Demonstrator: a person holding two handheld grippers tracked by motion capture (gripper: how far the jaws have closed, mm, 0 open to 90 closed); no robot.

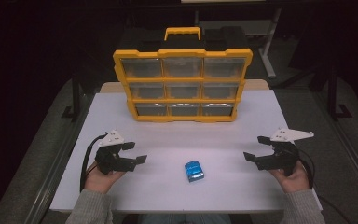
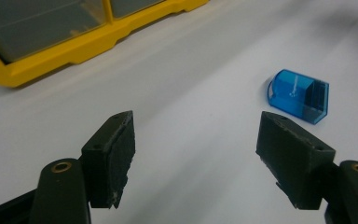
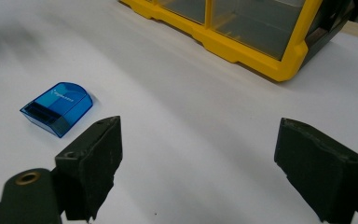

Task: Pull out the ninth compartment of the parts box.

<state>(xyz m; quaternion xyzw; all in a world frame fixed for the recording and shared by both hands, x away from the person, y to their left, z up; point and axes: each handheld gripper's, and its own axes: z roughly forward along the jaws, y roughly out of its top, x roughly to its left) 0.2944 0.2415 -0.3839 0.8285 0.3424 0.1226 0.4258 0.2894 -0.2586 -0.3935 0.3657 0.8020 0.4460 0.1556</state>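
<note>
Two grippers, left (image 1: pixel 137 152) and right (image 1: pixel 254 148), both released and holding nothing, flanking the blue case (image 1: pixel 194 171), likely for picking up toward the yellow organizer (image 1: pixel 182 85).

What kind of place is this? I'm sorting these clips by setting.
Probably a lab or workshop recording station: a white table on a metal frame in a dim room, a yellow parts organizer standing on it, and a person holding two handheld grippers.

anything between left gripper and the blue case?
Nothing: bare white table lies between the left gripper and the blue case, seen in the high view.
</note>
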